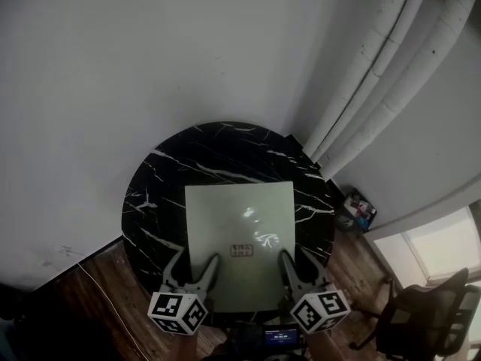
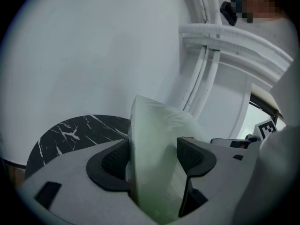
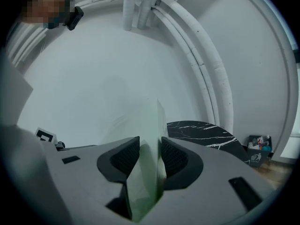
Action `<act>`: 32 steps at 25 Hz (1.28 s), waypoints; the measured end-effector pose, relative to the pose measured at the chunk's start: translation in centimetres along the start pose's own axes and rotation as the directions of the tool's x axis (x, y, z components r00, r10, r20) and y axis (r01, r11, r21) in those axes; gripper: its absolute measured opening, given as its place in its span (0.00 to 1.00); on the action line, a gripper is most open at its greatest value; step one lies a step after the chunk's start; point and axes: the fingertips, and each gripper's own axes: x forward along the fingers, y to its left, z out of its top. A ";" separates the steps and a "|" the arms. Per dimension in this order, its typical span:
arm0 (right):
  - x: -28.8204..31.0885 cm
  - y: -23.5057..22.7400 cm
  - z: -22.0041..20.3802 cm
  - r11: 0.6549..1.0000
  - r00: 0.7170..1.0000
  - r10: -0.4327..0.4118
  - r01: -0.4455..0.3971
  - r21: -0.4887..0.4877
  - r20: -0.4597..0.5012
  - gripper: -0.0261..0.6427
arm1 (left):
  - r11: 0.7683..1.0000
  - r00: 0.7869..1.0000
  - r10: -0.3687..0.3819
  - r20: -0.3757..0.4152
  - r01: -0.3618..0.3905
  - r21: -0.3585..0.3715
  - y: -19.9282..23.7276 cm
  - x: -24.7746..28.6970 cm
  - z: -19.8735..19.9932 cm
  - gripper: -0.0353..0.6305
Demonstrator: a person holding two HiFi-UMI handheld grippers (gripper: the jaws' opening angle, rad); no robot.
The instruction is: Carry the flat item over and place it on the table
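Nearest the person, the left gripper (image 1: 194, 269) and the right gripper (image 1: 299, 266) each hold one near corner of the flat item (image 1: 240, 228), a pale green sheet in glossy wrapping with a small label (image 1: 241, 250) near its front edge. In the left gripper view the jaws are clamped on the item (image 2: 154, 149), which fills the gap between the pads and bulges a little above them. In the right gripper view the jaws are likewise closed on it (image 3: 147, 144), pinching a thinner fold. Holding both corners probably stops such a limp, wide sheet from sagging or swinging and keeps it level for setting down.

The item spreads out from the grippers over the middle of the round black marble table (image 1: 218, 143), square to the person. Its near edge is close to the table's near rim. Whether it already rests on the top or hangs just above it, I cannot tell. Releasing looks like the next step once it lies flat.

Beyond the table are the white wall, white pipes (image 1: 383, 74) in the corner, and an office chair (image 1: 428, 307) off to the right.
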 end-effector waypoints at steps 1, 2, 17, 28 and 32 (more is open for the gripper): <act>0.4 -0.3 -0.4 1.000 1.000 -0.001 0.001 0.005 -0.009 0.23 | 1.000 1.000 0.005 -0.009 -0.005 -0.002 0.3 0.4 -0.4 0.55; 0.9 -0.5 -0.9 1.000 1.000 -0.002 0.002 0.010 -0.019 0.23 | 1.000 1.000 0.010 -0.019 -0.011 -0.005 0.6 0.8 -0.8 0.55; 5.9 -4.2 -5.3 0.998 0.990 -0.015 0.023 0.056 -0.137 0.23 | 0.997 0.991 0.075 -0.115 -0.079 -0.027 3.7 5.3 -4.8 0.55; 7.8 -5.8 -7.8 0.997 0.980 -0.018 0.033 0.070 -0.199 0.23 | 0.993 0.981 0.109 -0.163 -0.117 -0.037 5.1 6.9 -7.2 0.55; 8.4 -6.3 -8.8 0.997 0.976 -0.017 0.034 0.070 -0.219 0.23 | 0.991 0.976 0.122 -0.179 -0.131 -0.039 5.7 7.3 -8.1 0.55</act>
